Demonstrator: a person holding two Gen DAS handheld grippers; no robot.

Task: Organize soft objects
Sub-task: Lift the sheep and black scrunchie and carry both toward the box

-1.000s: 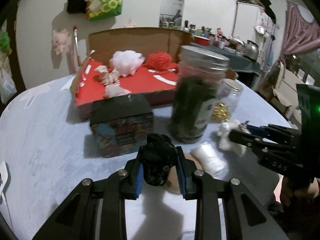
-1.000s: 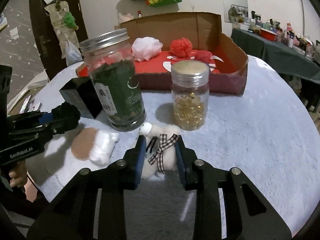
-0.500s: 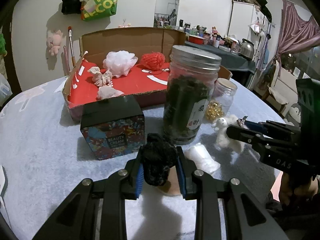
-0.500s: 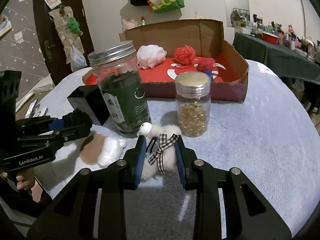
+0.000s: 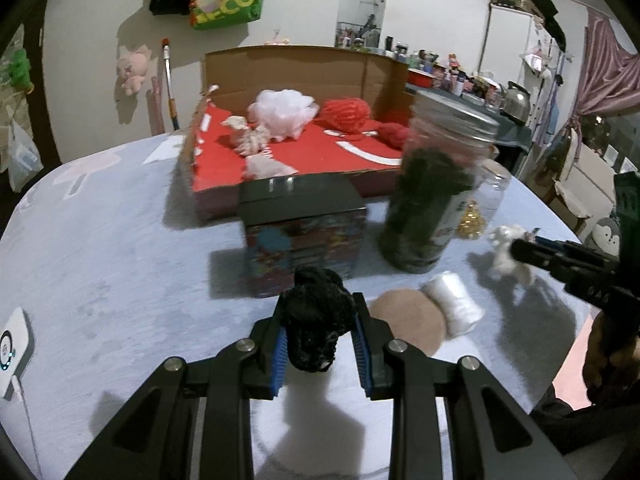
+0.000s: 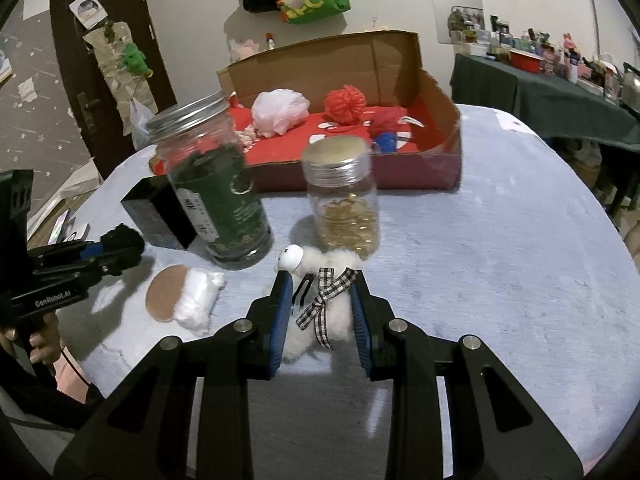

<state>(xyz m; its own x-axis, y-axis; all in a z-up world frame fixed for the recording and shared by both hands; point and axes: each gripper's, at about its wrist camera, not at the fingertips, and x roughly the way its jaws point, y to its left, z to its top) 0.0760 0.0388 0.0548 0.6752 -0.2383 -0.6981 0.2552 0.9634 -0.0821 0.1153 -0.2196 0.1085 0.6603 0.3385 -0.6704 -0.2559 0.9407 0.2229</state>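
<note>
Left gripper (image 5: 318, 338) clamps black pom-pom (image 5: 316, 318); right gripper (image 6: 318, 312) clamps white plush lamb (image 6: 320, 304); both lifted, not yet boxed. Cardboard box (image 6: 400, 64) already holds several soft items; puff (image 6: 178, 294) left on table (image 6: 500, 260).

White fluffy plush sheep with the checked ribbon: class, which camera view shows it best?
The right wrist view: the white fluffy plush sheep sits large and sharp between the right tool. The left wrist view shows it small, blurred and partly hidden.

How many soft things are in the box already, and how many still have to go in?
Already in the cardboard box: a white pouf, red yarn ball and a few smaller soft bits. In hand: the left gripper clamps a black pouf; the right gripper clamps a white plush toy. Left: a cotton pad and tan puff on the table.
</note>
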